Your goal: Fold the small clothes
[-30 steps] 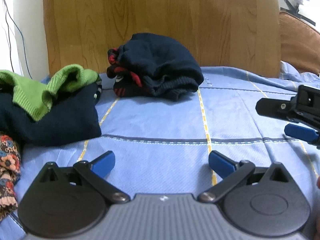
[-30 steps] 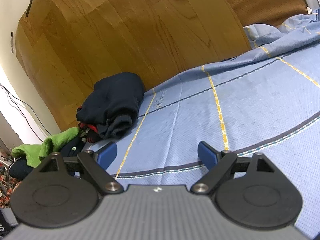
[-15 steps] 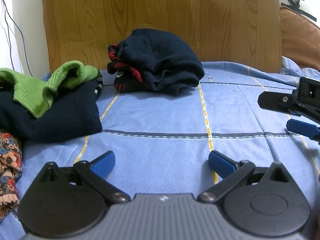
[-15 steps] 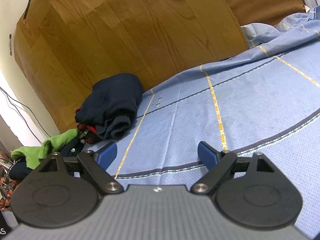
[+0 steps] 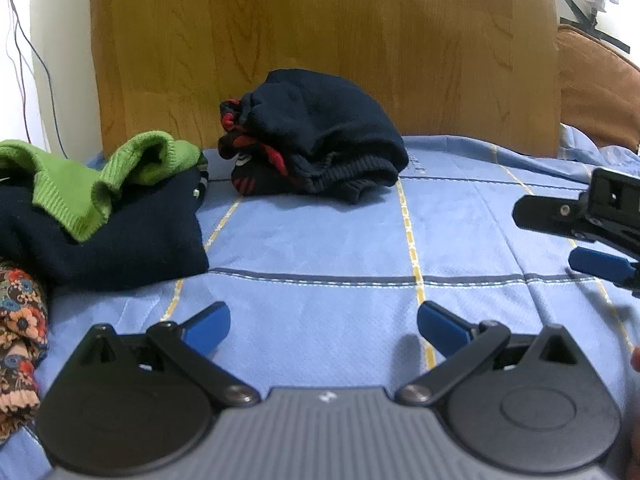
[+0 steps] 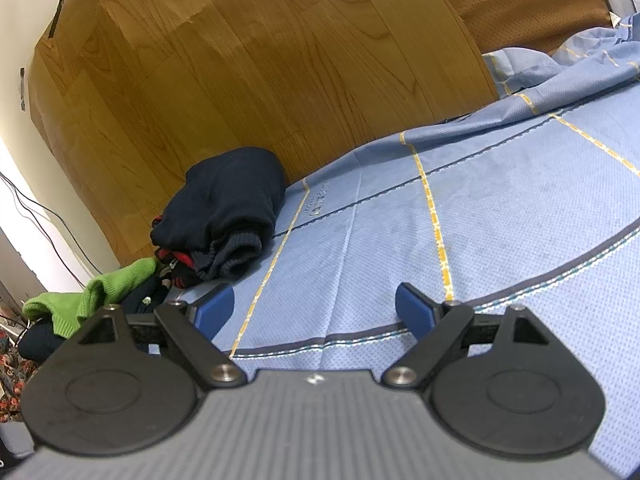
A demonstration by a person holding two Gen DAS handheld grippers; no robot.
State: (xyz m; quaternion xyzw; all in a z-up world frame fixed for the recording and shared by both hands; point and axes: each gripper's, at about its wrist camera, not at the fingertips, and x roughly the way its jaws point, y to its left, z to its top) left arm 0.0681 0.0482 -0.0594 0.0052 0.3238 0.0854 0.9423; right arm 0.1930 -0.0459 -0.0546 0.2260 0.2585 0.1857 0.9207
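Left gripper [image 5: 323, 320] low in the frame of its own view, blue fingers [image 5: 208, 322] spread wide apart over bare blue bedsheet [image 5: 320, 240], nothing between them. Right gripper [image 6: 314, 306] likewise held apart and empty in its own view, fingers above a stitched grey stripe of the sheet; also poking in at the right edge of the left view [image 5: 596, 240], cut off by the frame so only one blue fingertip and some black linkage show.

Dark navy knit bundle [image 5: 320, 136] upper centre of the left view, lying on the sheet against the wooden headboard [image 5: 320, 32], with red-and-black fabric tucked under its left side; garment type hard to make out. Same bundle centre left in the right view [image 6: 228, 208].

At the left edge of the left view, green knit piece [image 5: 92, 176] draped over a flat navy garment [image 5: 120, 244], both partly cut off. Below them, lower left, a floral fabric [image 5: 20, 320] mostly out of frame. Same pile in the right view largely hidden behind the gripper's left linkage.

Brown cushion [image 5: 596, 92] upper right, partly cropped. Thin cables [image 5: 24, 60] down the white wall, upper left
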